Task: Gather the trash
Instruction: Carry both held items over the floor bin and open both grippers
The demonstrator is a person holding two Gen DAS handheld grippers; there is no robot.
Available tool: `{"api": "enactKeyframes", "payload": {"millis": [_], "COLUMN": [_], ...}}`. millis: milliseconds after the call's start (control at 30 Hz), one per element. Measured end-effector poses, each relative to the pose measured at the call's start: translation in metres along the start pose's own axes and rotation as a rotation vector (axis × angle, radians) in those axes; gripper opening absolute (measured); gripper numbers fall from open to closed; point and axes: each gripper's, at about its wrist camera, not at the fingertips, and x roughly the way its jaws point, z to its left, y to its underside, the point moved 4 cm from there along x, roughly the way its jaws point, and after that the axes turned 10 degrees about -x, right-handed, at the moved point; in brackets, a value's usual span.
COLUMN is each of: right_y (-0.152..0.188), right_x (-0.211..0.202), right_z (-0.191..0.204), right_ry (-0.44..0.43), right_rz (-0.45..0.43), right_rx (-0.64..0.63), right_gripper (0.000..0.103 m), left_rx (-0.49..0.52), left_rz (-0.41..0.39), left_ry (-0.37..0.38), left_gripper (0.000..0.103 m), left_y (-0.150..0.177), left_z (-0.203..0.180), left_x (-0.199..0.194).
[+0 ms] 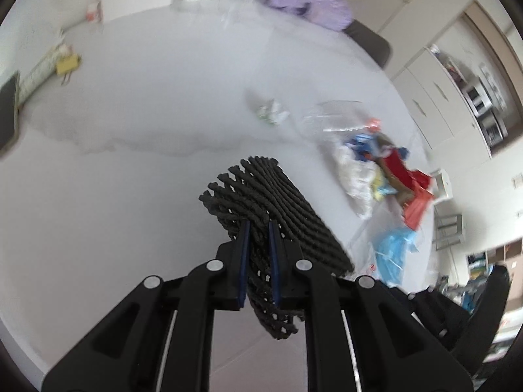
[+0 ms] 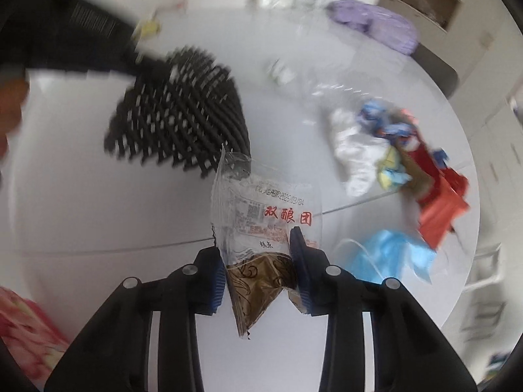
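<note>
Trash pile (image 2: 398, 163) sits in a clear plastic bag at right of the right wrist frame, on the white table (image 2: 98, 212): white wad, blue, yellow and red wrappers; blue mask (image 2: 389, 254) just below it. Right hand-held gripper (image 2: 258, 271) clamps a clear snack wrapper (image 2: 261, 215) with red print, long axis pointing up-frame, brown end hanging low. Left hand-held gripper (image 1: 260, 264) pinches a black mesh mat (image 1: 268, 202), folded, running up and away above the table. Green-white scrap (image 1: 269, 112) lies mid-table. Purple bundle (image 1: 307, 3) at top edge. Yellow clip (image 1: 67, 63) upper left.
</note>
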Motion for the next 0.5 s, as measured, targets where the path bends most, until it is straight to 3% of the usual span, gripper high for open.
{"api": "enactKeyframes", "payload": {"millis": [167,233,333,500], "right_y": [0.045,0.082,0.142,0.248], "right_x": [-0.074,-0.105,-0.133,-0.139], "right_z": [-0.059,-0.089,-0.129,-0.174], "right_ry": [-0.021,0.028,0.129,0.196], "right_rz": [-0.104,-0.119,-0.099,-0.025], "right_rx": [0.269,0.374,0.495,0.693], "right_gripper": [0.037,0.037,0.037,0.038], "left_rx": [0.156,0.229,0.343,0.507], "left_rz": [0.002,0.028,0.076,0.175], "left_ry": [0.091,0.137,0.206,0.269], "left_gripper": [0.011,0.011,0.011,0.011], "left_y": [0.031,0.050,0.086,0.151], "left_z": [-0.072,-0.109,-0.168,-0.248], "left_x": [-0.032,-0.035,-0.032,-0.009]}}
